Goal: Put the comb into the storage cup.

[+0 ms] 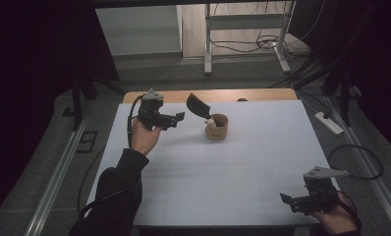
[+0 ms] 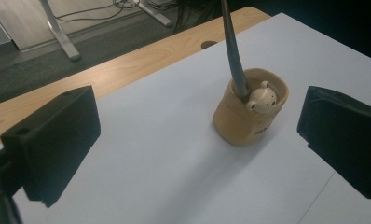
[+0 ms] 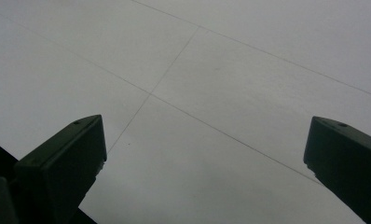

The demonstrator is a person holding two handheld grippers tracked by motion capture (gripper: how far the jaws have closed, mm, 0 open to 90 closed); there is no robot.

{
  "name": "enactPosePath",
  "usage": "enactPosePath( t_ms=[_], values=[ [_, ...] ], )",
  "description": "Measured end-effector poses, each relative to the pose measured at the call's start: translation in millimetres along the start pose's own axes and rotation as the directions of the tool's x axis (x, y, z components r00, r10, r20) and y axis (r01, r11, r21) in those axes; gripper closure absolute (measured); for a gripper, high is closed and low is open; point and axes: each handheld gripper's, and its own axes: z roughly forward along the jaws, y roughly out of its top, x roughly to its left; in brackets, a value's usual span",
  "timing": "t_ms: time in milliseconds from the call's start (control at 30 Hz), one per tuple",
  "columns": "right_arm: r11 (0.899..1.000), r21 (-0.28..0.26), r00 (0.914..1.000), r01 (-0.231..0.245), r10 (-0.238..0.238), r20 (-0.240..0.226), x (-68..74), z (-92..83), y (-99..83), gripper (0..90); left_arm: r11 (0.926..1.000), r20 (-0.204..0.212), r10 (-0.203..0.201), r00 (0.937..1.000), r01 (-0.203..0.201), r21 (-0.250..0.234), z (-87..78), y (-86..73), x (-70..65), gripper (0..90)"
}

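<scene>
In the high view, the right gripper [image 1: 293,201] lay nearest the camera, at the near right corner of the white table [image 1: 242,162], held low in the person's right hand [image 1: 337,220]. Its jaws pointed left across the bare surface and held nothing. Farther off, the left gripper [image 1: 178,118] was raised in the left hand [image 1: 144,135] near the far left of the table, jaws turned toward a tan cup [image 1: 216,127] that stood a short way to its right. A dark spatula [image 1: 198,105] leaned out of the cup, blade uppermost, beside a small bear figure [image 1: 210,123].

In the left gripper view, the two black jaws stood wide apart, gripping nothing. The cup [image 2: 249,114] stood upright on the table [image 2: 151,177] between and beyond them, nearer the right jaw but clear of both. The spatula's handle [image 2: 234,56] rose from it, with the bear figure [image 2: 262,99] at the rim.

In the right gripper view, the jaws were likewise spread wide over the plain table surface [image 3: 221,93], touching nothing.
</scene>
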Motion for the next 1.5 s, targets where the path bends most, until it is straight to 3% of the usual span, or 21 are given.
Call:
enactPosePath(
  t_ms=[800, 967, 1200, 1500],
  values=[
    [1.0, -0.006, 0.9998, -0.009, 0.009, 0.017, 0.2, -2.4, -2.1, 0.0, 0.9995, 0.024, -0.014, 0.9996, 0.015, -0.026, -5.8, -27.7, 3.2, 0.4],
    [1.0, -0.008, 0.9998, -0.009, 0.009, 0.016, 0.1, -2.7, -2.2, 0.0, 0.9988, 0.035, -0.035, 0.9988, 0.036, -0.033, -7.4, -32.3, 5.7, 0.1],
    [1.0, -0.007, 0.9999, -0.006, 0.006, 0.01, 0.3, -2.3, -1.8, 0.0, 0.9998, 0.03, -0.016, 0.9994, 0.016, -0.013, -8.3, -38.8, 4.9, 0.0],
    [1.0, -0.009, 1.0, -0.002, 0.002, 0.008, 0.6, -2.2, -1.6, 0.0, 0.9998, 0.062, -0.009, 0.9981, 0.01, -0.018, -13.8, -45.1, 2.3, 0.0]
  ],
)
